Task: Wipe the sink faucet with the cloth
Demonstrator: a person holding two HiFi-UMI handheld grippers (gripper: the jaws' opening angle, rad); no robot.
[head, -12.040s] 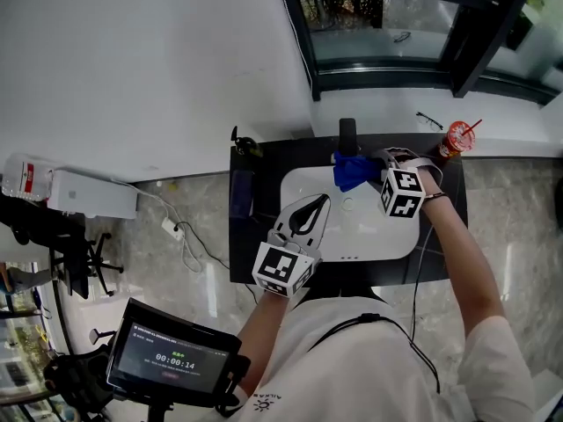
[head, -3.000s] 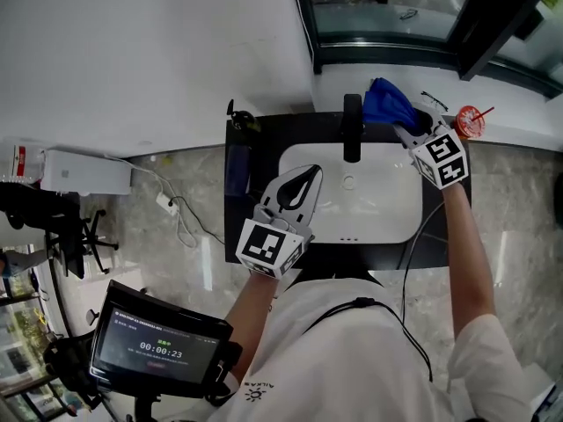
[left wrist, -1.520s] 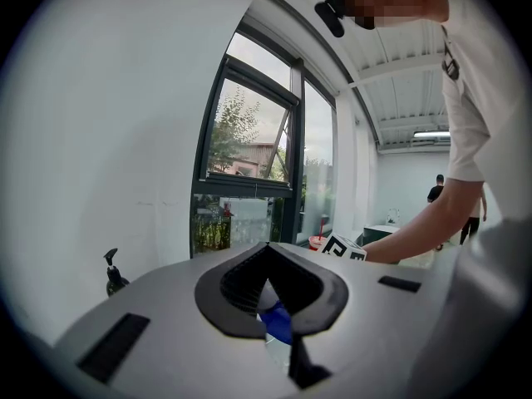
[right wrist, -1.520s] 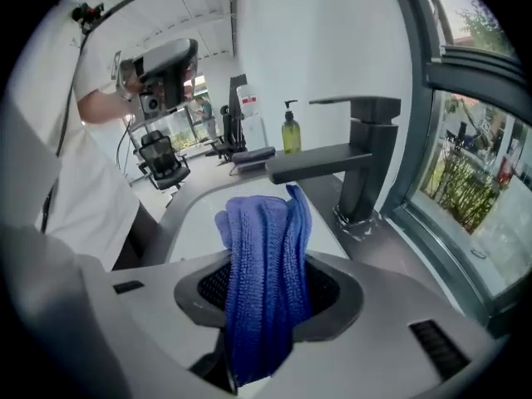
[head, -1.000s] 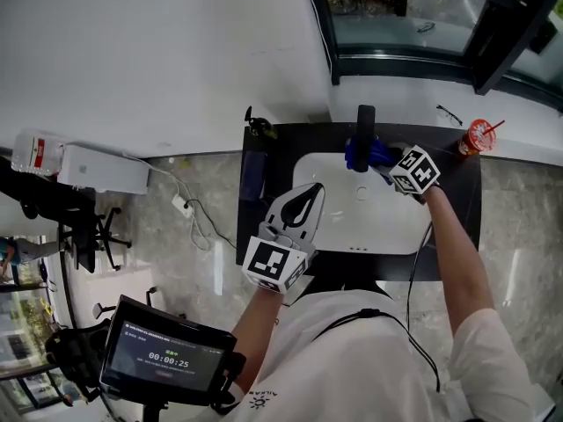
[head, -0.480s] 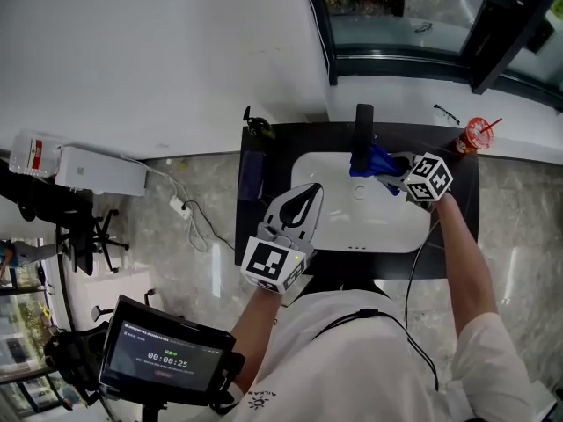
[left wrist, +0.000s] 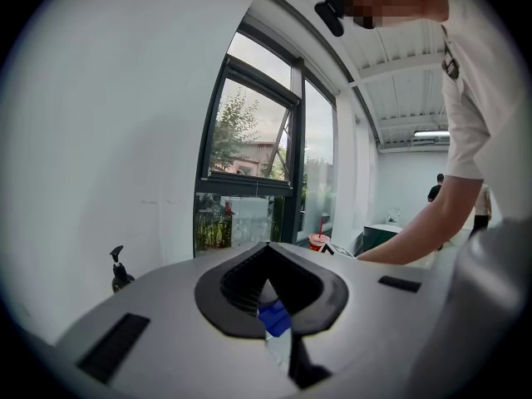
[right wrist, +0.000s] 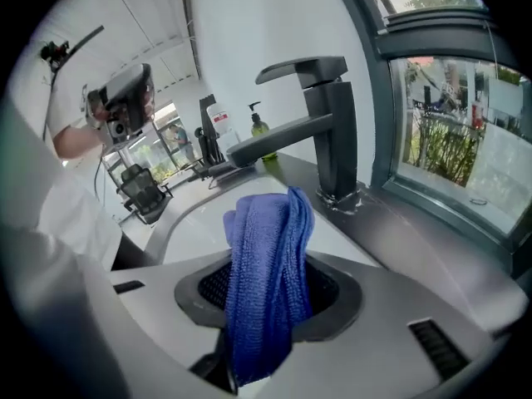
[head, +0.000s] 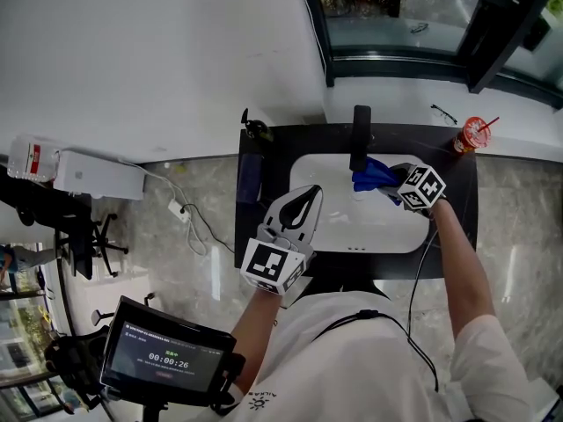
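Your right gripper (head: 393, 185) pinches a blue terry cloth (right wrist: 266, 281), its looped folds bunched between the jaws. The cloth is over the far side of the smooth, rounded white basin (head: 343, 229), just right of the matte black, square-edged faucet (right wrist: 328, 127). Your left gripper (head: 308, 196) hovers over the basin's near left, its curved jaws closed tip to tip on nothing.

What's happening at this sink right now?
A person stands at the sink with a gripper in each hand. The right gripper is clamped on a bunched blue cloth and holds it over the sink, close beside the black faucet. The cloth seems just off the spout. The left gripper hangs shut and empty over the sink's front left edge.
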